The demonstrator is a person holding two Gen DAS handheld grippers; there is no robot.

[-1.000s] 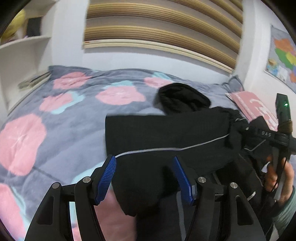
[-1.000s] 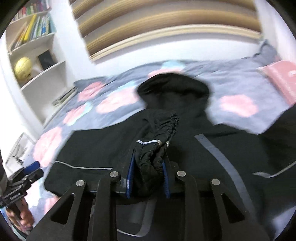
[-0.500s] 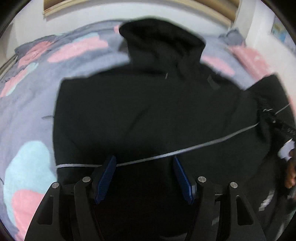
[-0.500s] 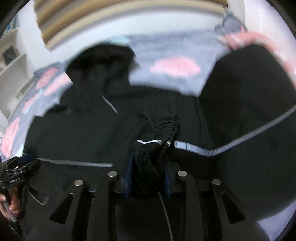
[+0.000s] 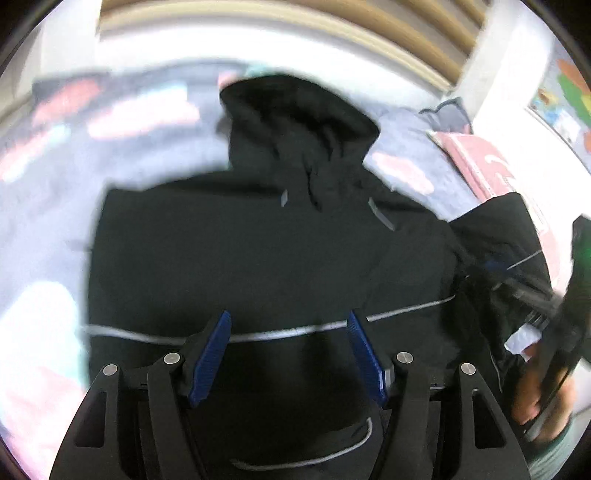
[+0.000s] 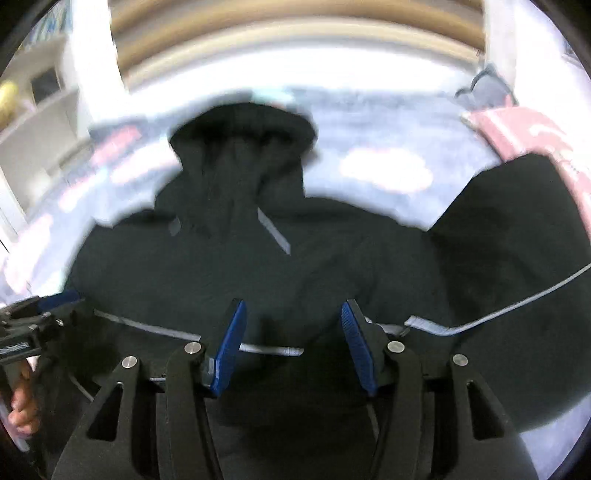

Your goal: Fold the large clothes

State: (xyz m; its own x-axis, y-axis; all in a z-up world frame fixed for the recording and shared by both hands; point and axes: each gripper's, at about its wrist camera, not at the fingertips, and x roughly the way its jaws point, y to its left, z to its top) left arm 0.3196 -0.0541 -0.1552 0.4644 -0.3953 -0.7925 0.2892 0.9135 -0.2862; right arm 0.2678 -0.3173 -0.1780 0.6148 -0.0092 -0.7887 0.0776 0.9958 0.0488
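A black hooded jacket w/ thin grey reflective stripes (image 5: 258,258) lies spread flat on the bed w/ a grey quilt printed in pink and pale-blue blotches (image 5: 48,177), hood (image 5: 295,118) pointing toward the white wall and the beige slatted headboard (image 6: 295,22). One grey stripe runs across the chest; two short grey tabs sit just below the hood. The left hand-held gripper (image 5: 288,350) hangs over the lower chest, blue ribbed pads (image 5: 210,358) set wide apart, nothing pinched between them, only the flat cloth beneath. The right hand-held gripper (image 6: 291,339) is over the same jacket a bit to the side; its jaws have just been opening and now stand fairly wide, blue pads clear of the fabric, no cloth caught btwn them. A loose fold of black cloth lies under the gap, w/ the stripe crossing it. To the right in that view, one sleeve (image 6: 517,258) stretches out toward a pink pillow (image 6: 535,133), its own grey line along it. In the left wrist view the other gripper shows at the right edge, blurred, gripped by a person's hand (image 5: 535,398); in the right wrist view a hand (image 6: 22,406) holds the left tool at the far left. White shelves (image 6: 37,110) stand beyond the bed on the left, a yellow ball (image 6: 9,98) on one; a coloured wall map (image 5: 565,99) hangs on the right. Both views are motion-smeared, so fine detail on the quilt is hard to tell.
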